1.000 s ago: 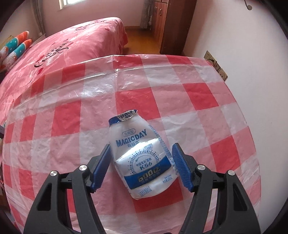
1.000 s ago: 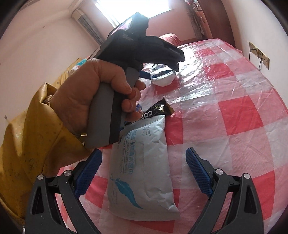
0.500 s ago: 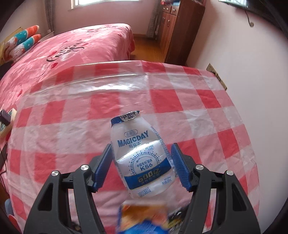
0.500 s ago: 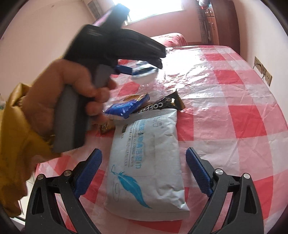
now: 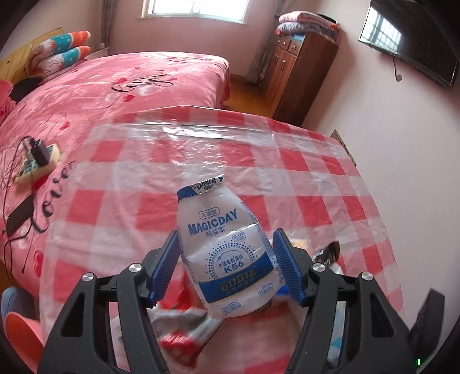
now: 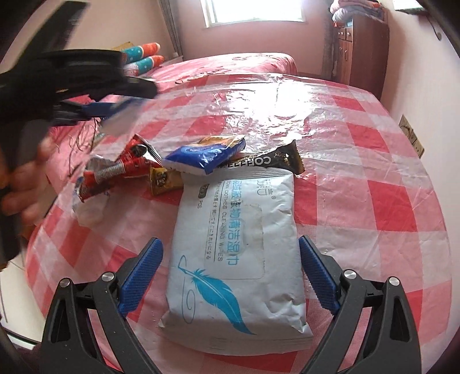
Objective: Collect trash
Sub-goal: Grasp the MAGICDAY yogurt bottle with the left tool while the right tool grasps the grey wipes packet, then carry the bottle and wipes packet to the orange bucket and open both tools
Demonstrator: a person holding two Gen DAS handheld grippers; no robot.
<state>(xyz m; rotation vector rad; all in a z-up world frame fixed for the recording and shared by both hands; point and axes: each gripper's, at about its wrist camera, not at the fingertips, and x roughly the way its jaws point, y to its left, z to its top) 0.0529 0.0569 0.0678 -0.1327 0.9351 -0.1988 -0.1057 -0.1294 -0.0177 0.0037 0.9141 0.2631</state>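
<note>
The left tongs (image 5: 225,266) grip the crushed Magicday bottle (image 5: 227,253), now lifted clear of the checked tabletop (image 5: 287,178) toward its near edge; the right tongs (image 6: 230,276) hang open over the wipes pack (image 6: 238,253); wrappers (image 6: 201,155) remain uncollected.

Both fisheye views look steeply down along their own fingers at the checked surface (image 5: 302,178), close above it. Each takes in the bed (image 5: 143,77), window (image 6: 253,11) and cabinet (image 6: 362,49) along the top of the frame. The right view also catches the left gripper (image 6: 115,115) at upper left.
</note>
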